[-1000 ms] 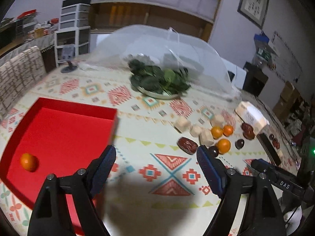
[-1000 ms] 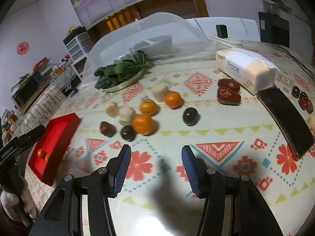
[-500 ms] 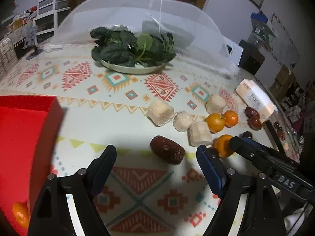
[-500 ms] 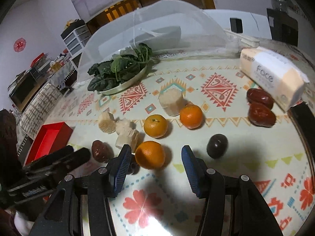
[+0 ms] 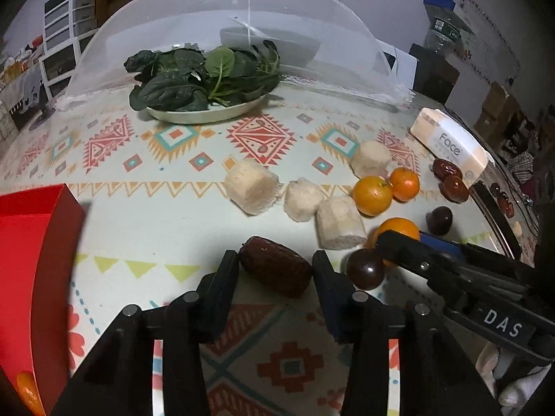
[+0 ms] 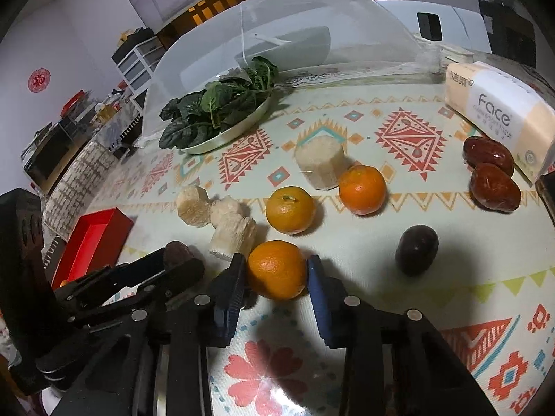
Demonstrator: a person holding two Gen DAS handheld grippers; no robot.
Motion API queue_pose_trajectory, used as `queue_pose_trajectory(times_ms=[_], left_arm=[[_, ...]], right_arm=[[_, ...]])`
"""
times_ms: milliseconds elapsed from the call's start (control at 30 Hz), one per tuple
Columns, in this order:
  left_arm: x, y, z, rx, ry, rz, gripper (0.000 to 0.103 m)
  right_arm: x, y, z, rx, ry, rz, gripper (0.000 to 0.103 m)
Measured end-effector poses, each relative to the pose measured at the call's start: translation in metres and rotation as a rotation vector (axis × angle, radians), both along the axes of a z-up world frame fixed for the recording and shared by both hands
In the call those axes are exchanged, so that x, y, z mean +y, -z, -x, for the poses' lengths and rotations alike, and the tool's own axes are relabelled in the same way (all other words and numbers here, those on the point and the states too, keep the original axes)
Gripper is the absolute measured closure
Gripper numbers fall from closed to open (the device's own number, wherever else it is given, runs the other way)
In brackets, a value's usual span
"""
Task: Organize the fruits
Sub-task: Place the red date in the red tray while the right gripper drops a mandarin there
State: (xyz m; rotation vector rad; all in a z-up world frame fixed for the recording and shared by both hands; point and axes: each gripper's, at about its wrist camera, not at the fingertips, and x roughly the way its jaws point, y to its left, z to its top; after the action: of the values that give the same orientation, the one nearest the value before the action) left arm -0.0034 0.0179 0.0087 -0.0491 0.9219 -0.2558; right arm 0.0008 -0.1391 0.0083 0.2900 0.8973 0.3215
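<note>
Between the pads of the left gripper [image 5: 275,270] lies a dark red date [image 5: 276,271], its long axis running slantwise across the gap, one end close by the left pad and the other end by the right pad. The jaws have just been closing and now stand narrow, both pads at or against the date's ends, so I judge it gripped, though the date rests on the patterned tablecloth [image 5: 166,208]. Just beyond the right finger sits a small dark round fruit [image 5: 365,269], nearly touching it, and a pale cut chunk [image 5: 340,222] lies just ahead.

The right gripper [image 6: 276,274] has likewise just been closing, and its two pads bear on the sides of an orange [image 6: 276,269], which is round, so no axis matters there. Ahead of those fingers lie two more oranges [image 6: 290,210], and off to the right a dark plum-like fruit [image 6: 416,249], well clear of the pads.

The coming move, as I judge it, turns on the red tray [image 5: 31,263]: it stands to the left of the left fingers, near that hand and much farther from the right one. One orange [image 5: 26,386] already lies in its near corner. The left hand has the short carry, while the right must cross over the left gripper's path, so the two could collide
</note>
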Motion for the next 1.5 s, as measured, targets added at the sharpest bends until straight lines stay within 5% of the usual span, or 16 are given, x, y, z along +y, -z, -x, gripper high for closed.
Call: queue_pose_trajectory(times_ms=[367,767,967,1267,1500], left_arm=[[0.038,-0.045,0.050,-0.093,-0.073,0.074,0.062],[0.163,-0.067,0.108,-0.174,-0.305,0.099,0.062],[0.222,-0.054,0.129,-0.149,-0.405,0.098,0.062],[0.255,-0.042,0.138,-0.121,-0.453,0.115,0.062],[0.260,-0.041,0.141,-0.119,-0.468,0.117,0.049]], right_arm=[[0.004,-0.035,0.028,-0.063,0.000,-0.022,0.065],[0.104,-0.076,0.072,-0.158,-0.193,0.019,0.065],[0.172,-0.078,0.074,-0.161,-0.304,0.039,0.065],[0.268,-0.050,0.061,-0.097,-0.436,0.101,0.065],[0.283,-0.042,0.048,-0.091,-0.430,0.100,0.062]])
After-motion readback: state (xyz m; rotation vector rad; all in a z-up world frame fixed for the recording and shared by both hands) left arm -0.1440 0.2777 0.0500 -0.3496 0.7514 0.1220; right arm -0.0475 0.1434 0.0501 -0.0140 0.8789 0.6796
